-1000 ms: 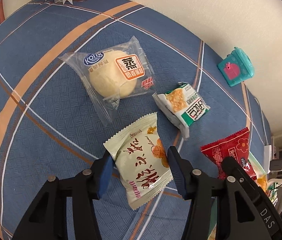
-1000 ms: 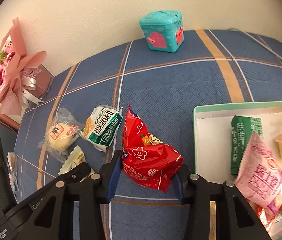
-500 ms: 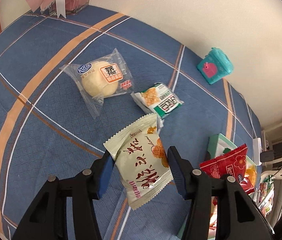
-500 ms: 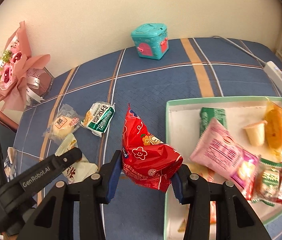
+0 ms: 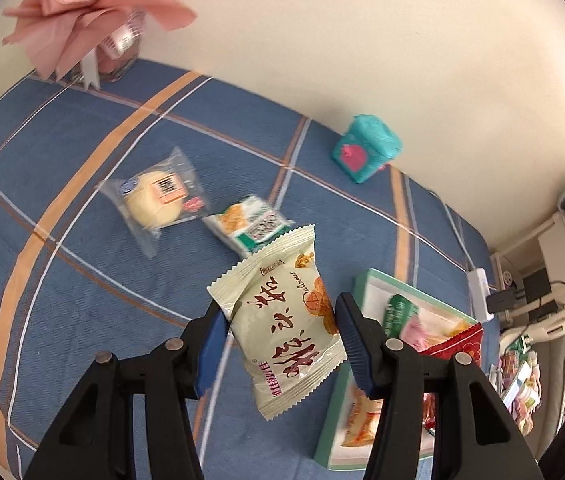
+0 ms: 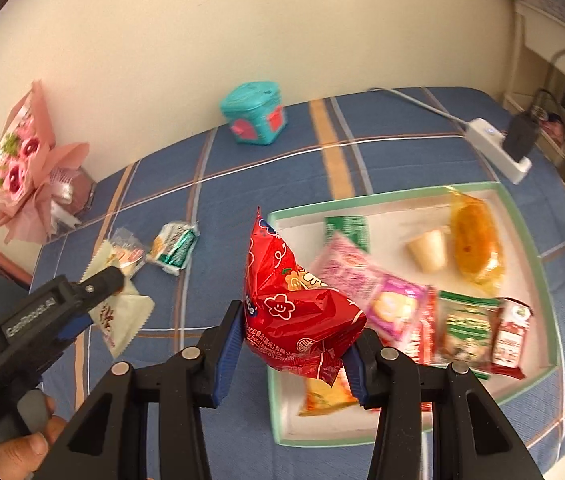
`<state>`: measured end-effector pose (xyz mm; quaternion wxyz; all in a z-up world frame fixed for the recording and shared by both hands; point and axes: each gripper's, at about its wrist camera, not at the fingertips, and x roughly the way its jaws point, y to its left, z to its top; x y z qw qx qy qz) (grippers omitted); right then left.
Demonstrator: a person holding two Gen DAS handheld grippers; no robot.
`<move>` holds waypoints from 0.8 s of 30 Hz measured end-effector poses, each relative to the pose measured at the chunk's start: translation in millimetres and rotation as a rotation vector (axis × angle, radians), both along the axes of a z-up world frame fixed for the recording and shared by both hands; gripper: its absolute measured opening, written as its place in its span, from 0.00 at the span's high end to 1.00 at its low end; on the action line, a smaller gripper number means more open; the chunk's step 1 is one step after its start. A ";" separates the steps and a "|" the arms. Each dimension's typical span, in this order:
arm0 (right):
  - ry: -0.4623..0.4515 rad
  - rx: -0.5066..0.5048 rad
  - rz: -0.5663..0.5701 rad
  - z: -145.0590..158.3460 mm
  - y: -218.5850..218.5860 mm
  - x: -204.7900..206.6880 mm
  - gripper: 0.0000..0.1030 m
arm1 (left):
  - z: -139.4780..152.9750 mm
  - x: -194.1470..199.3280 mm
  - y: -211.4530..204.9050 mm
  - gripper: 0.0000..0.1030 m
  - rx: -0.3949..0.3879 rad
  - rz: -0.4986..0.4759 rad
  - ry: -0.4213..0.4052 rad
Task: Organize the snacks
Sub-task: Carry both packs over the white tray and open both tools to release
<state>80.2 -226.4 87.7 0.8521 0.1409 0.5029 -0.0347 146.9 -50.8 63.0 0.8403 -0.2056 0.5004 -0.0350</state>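
My left gripper is shut on a cream snack packet and holds it above the blue cloth, left of the green-rimmed tray. My right gripper is shut on a red snack bag and holds it over the tray's left edge. The tray holds several packets, a jelly cup and an orange bun. A clear-wrapped bun and a green-and-white cracker packet lie on the cloth. The left gripper with its packet shows in the right wrist view.
A teal toy box stands by the wall. A pink bouquet stands at the far left corner. A white power strip with a plug and cable lies beyond the tray. Shelving stands past the table's right edge.
Both grippers have lifted and carried their packets to the right, towards the tray. The red bag now hangs over the tray's left edge; the cream packet has risen off the cloth.
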 end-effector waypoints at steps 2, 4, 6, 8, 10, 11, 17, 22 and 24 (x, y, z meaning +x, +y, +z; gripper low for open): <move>0.000 0.000 -0.037 2.7 -14.7 -3.7 0.53 | 3.6 -1.1 -8.6 0.46 -0.011 -0.022 -0.007; 0.006 -0.002 -0.074 2.8 -30.1 -5.1 0.53 | 6.8 -2.0 -21.4 0.46 -0.008 -0.056 -0.013; 0.013 0.001 -0.111 2.2 -45.3 -5.6 0.53 | 10.1 -4.4 -34.9 0.46 0.005 -0.088 -0.021; 0.020 0.008 -0.147 1.0 -61.1 -7.6 0.53 | 13.2 -6.6 -50.6 0.46 0.010 -0.127 -0.027; 0.027 0.015 -0.184 -0.2 -76.7 -9.5 0.53 | 15.5 -8.9 -66.0 0.46 0.015 -0.167 -0.031; 0.030 0.018 -0.195 -1.2 -80.7 -9.7 0.53 | 15.9 -10.3 -75.0 0.46 0.022 -0.189 -0.033; 0.044 0.025 -0.265 -5.6 -109.7 -16.9 0.53 | 11.4 -18.2 -117.9 0.46 0.042 -0.305 -0.022; 0.044 0.040 -0.288 -7.1 -120.4 -19.9 0.53 | -0.2 -24.4 -145.5 0.46 0.057 -0.383 0.011; 0.043 0.043 -0.293 -7.9 -121.6 -19.6 0.53 | -4.5 -26.9 -154.7 0.46 0.074 -0.405 0.018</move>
